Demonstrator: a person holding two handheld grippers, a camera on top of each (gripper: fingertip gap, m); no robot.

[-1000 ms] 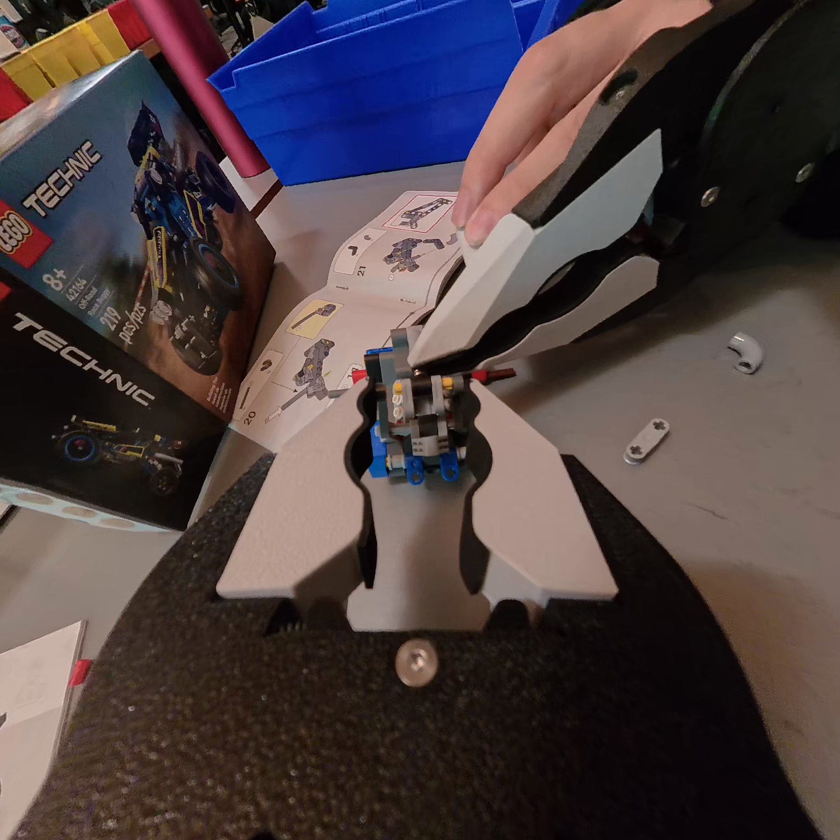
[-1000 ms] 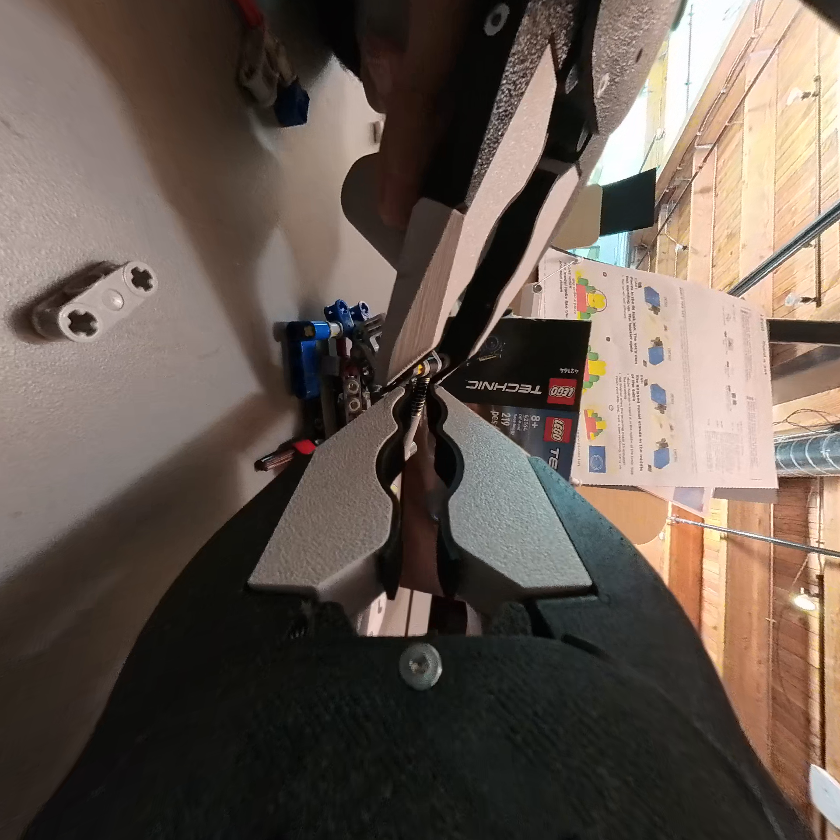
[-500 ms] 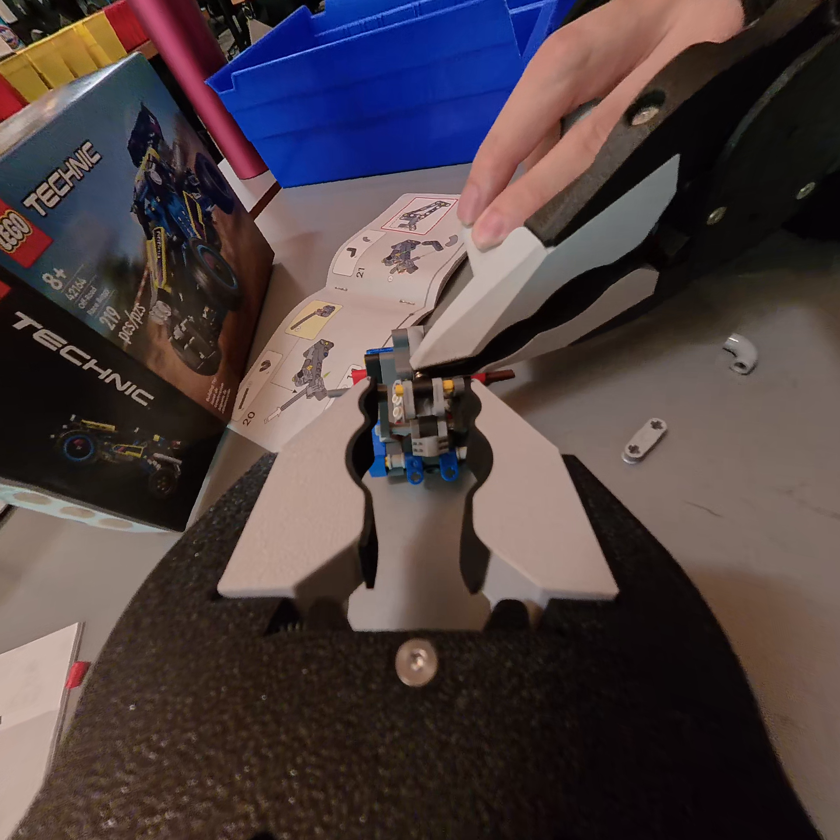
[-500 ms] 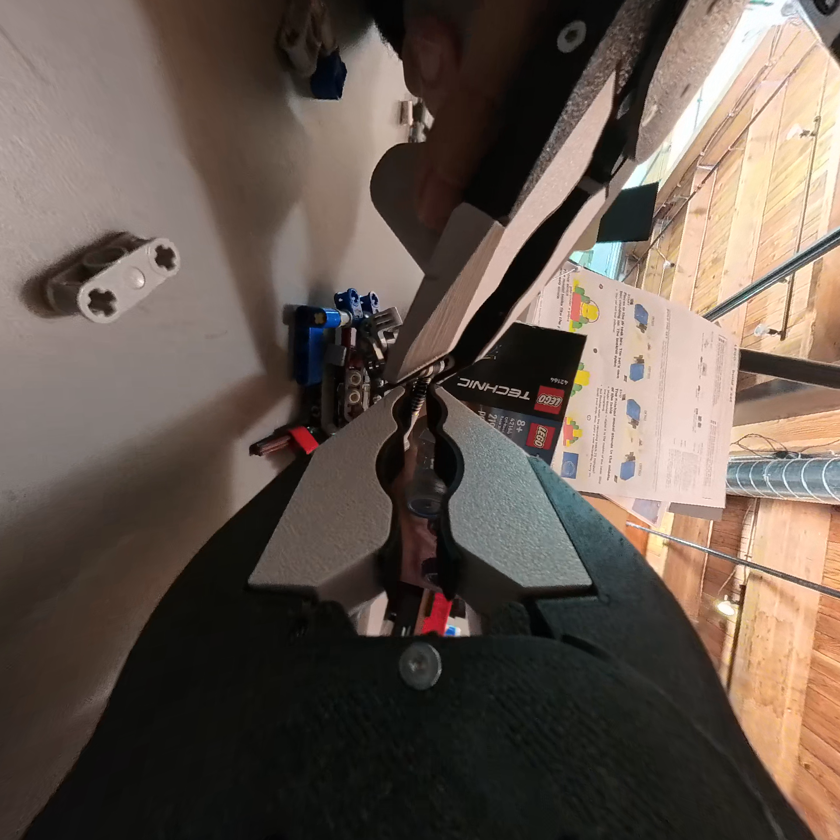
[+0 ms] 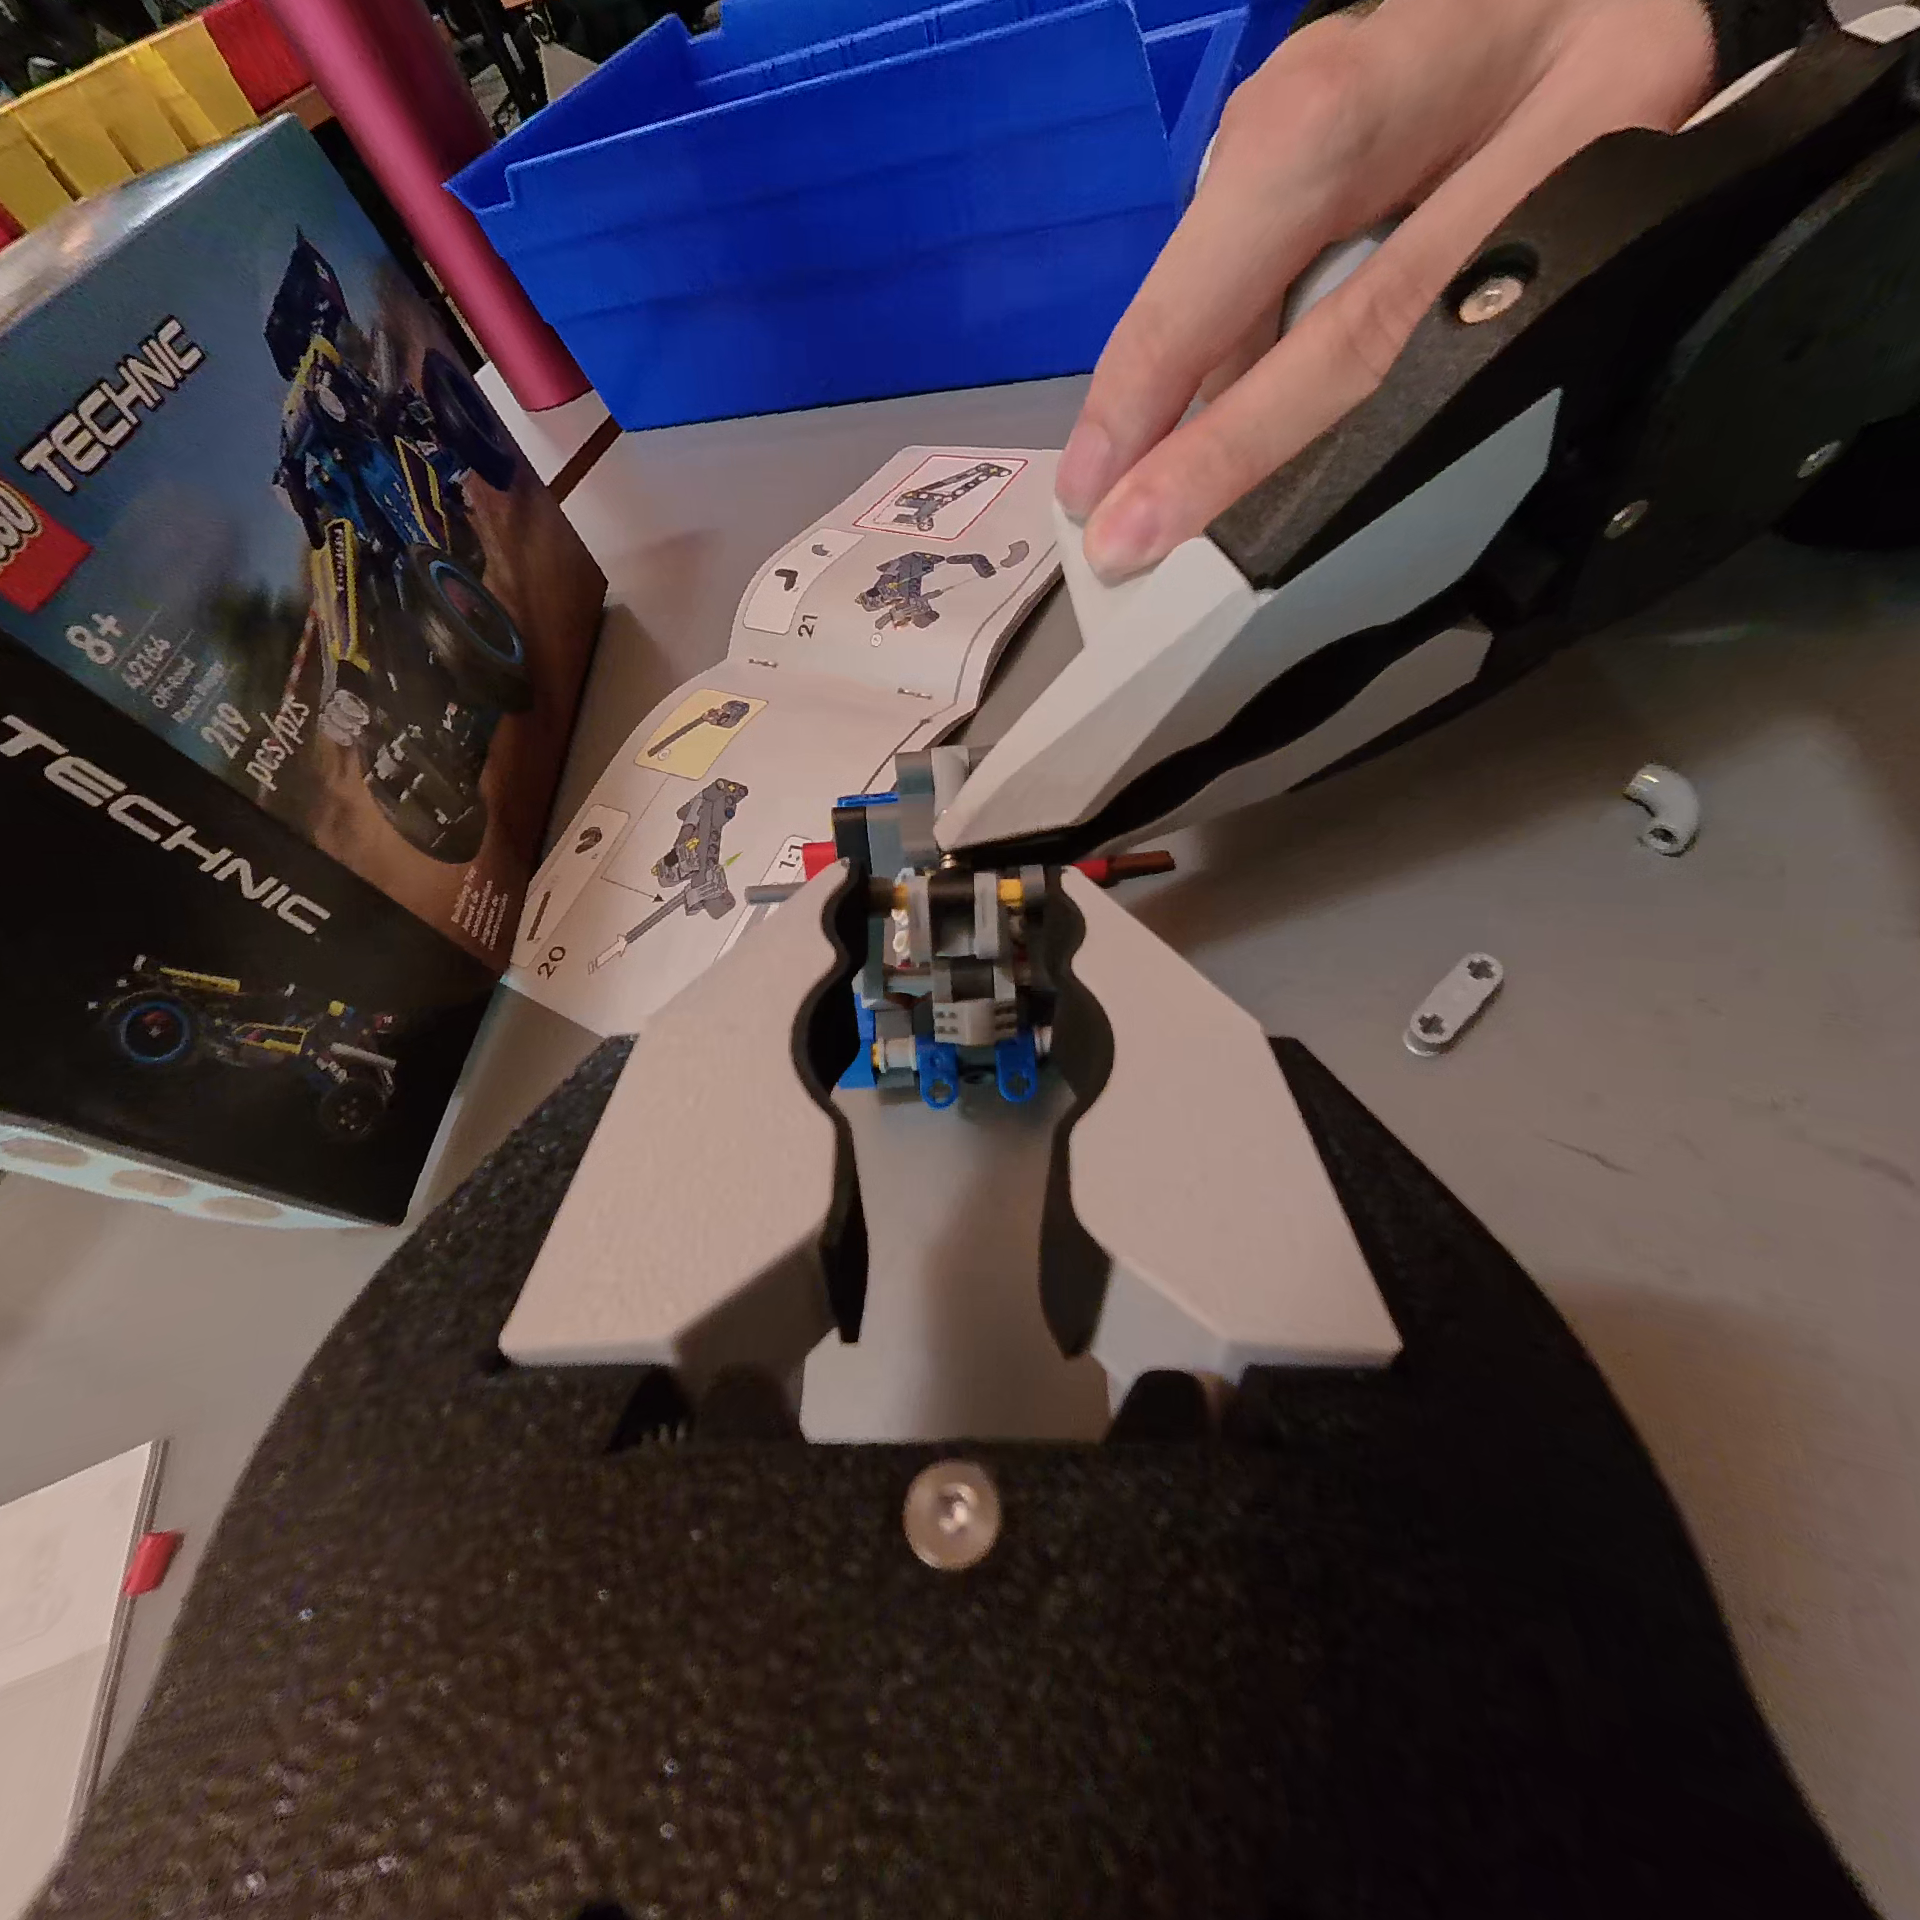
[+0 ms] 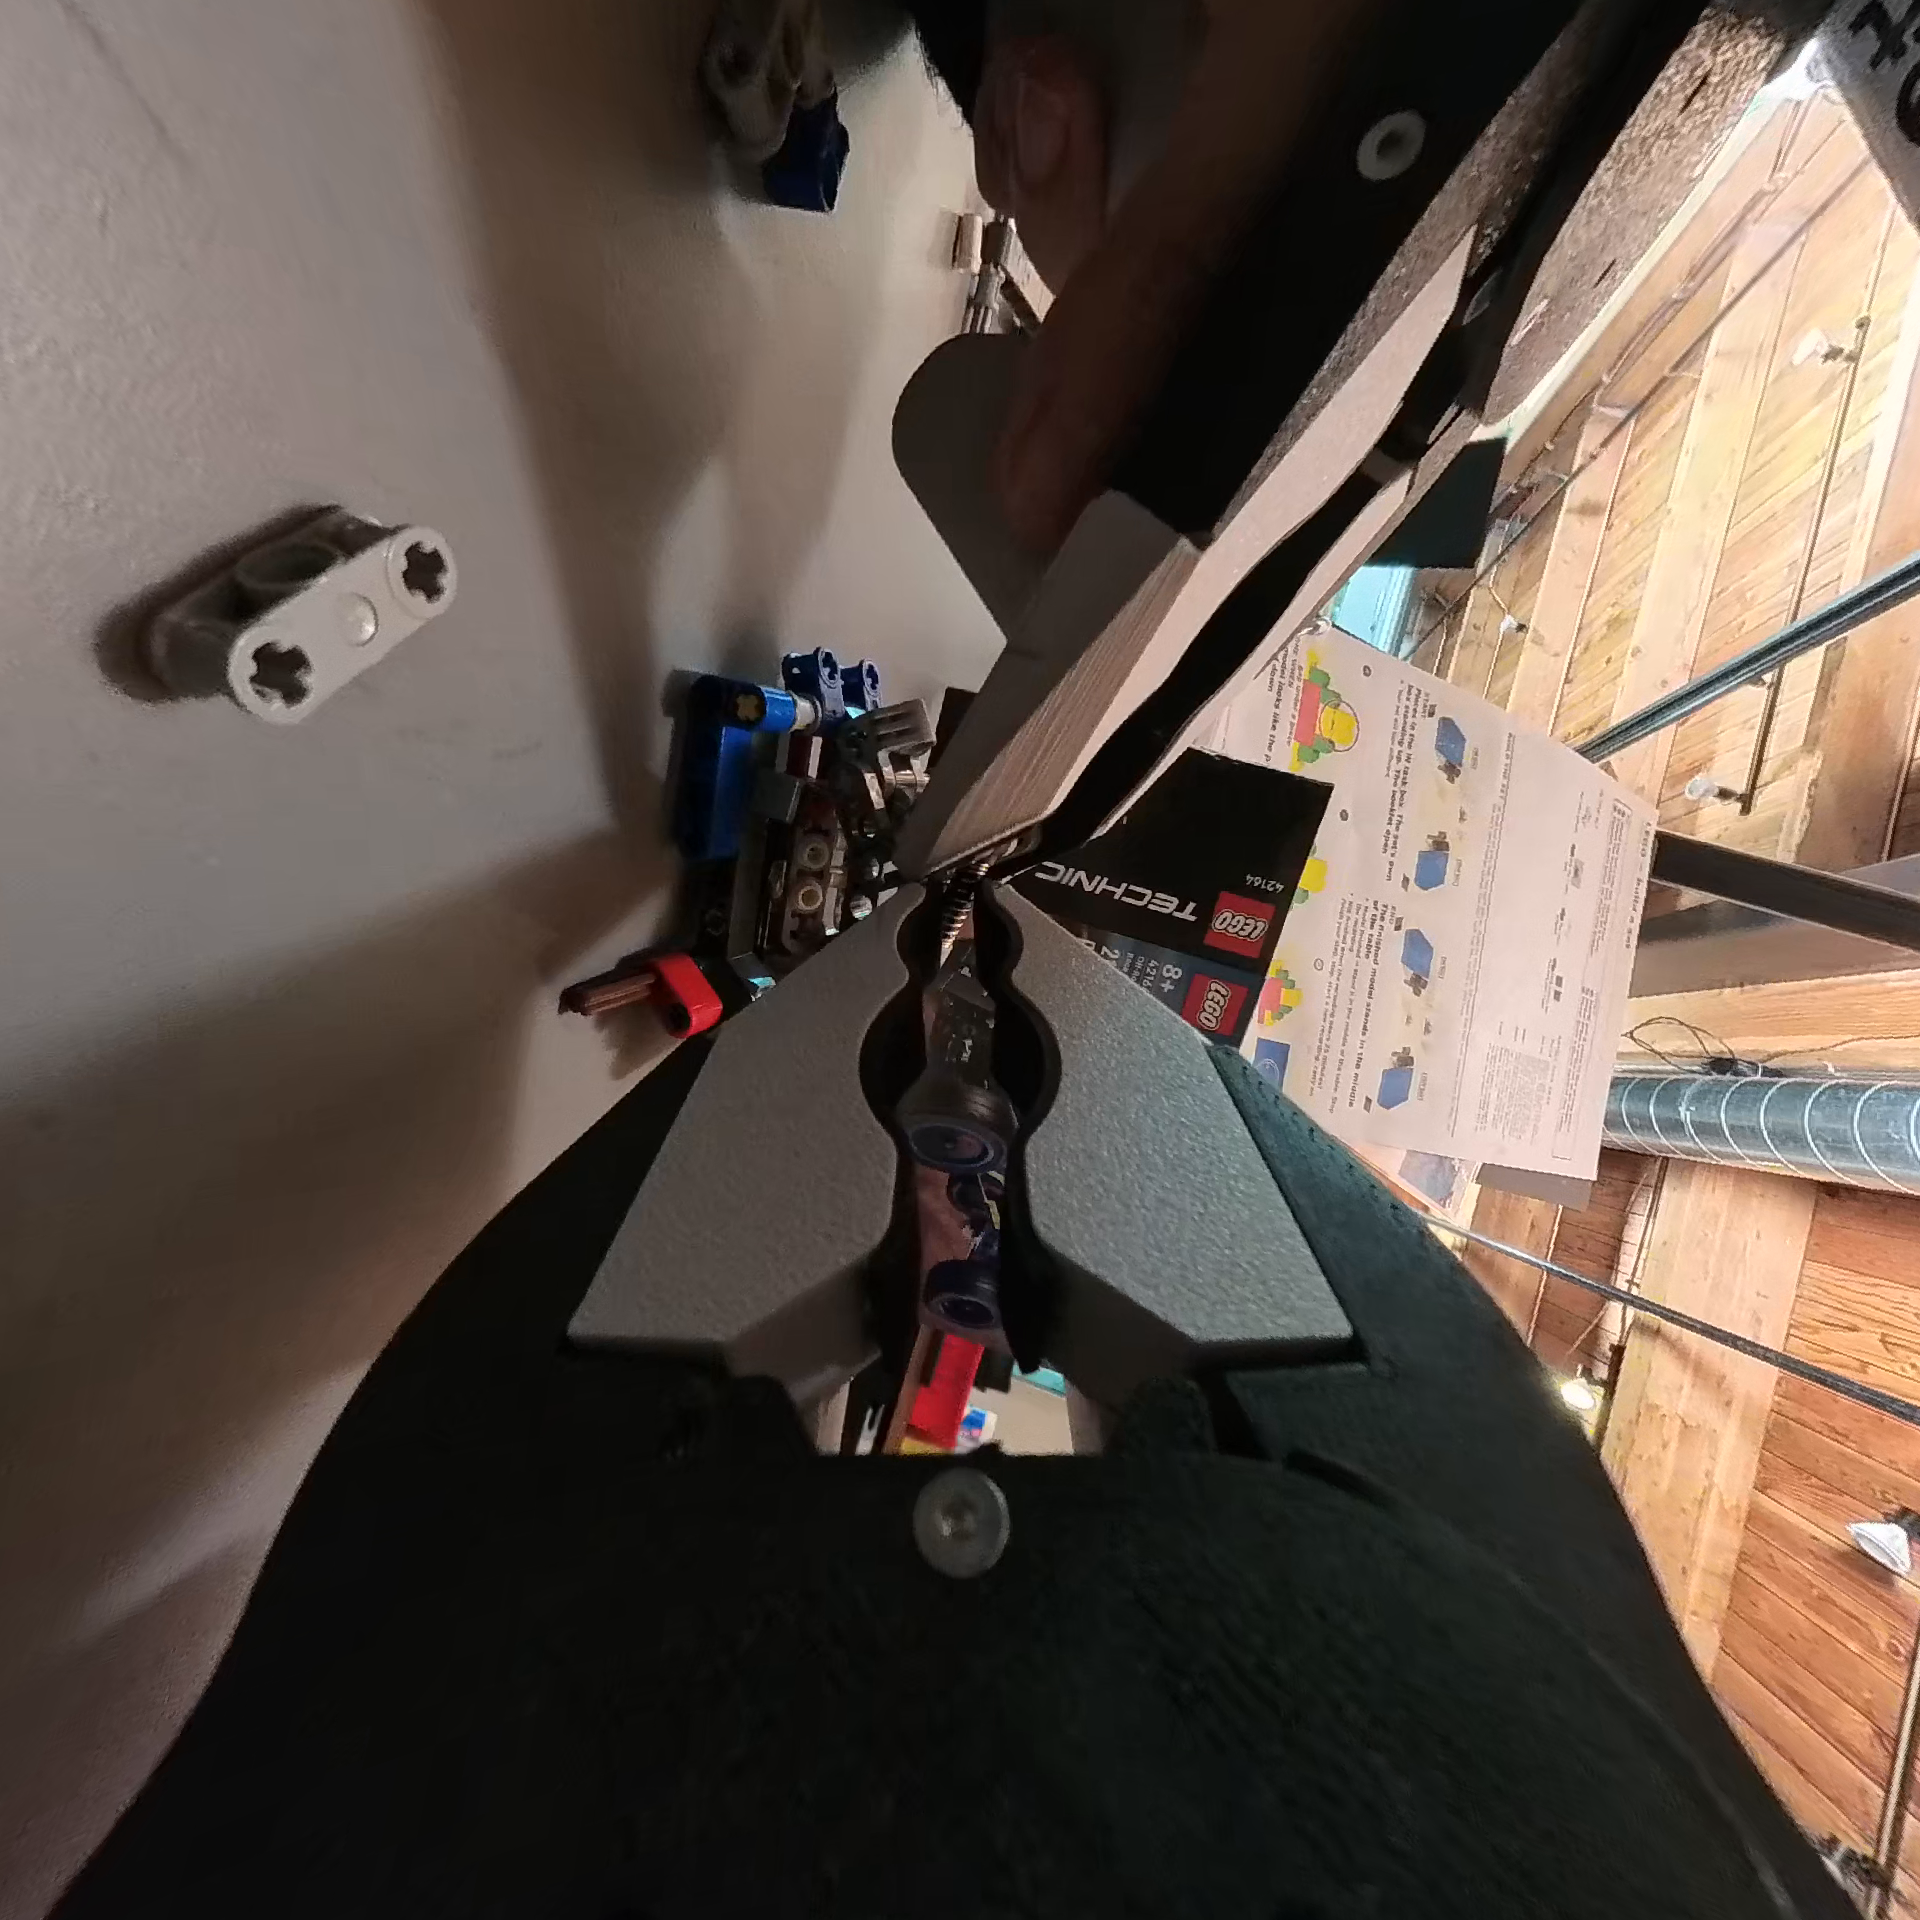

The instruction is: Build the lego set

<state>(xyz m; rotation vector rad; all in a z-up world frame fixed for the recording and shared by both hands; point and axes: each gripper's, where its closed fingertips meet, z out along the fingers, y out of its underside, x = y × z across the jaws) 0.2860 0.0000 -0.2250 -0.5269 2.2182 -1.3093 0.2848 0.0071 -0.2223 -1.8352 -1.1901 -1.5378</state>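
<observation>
Clamping a grey-and-blue toy assembly upright on the table, the left gripper meets the right gripper, pinching a small metal spring at the assembly's top

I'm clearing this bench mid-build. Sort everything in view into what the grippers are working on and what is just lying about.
In hand:
- left gripper, clamped on the brick assembly
- right gripper, shut on a small spring at the assembly's top

Lying about:
- grey two-hole link
- grey elbow piece
- open instruction booklet
- set box
- blue bins
</observation>
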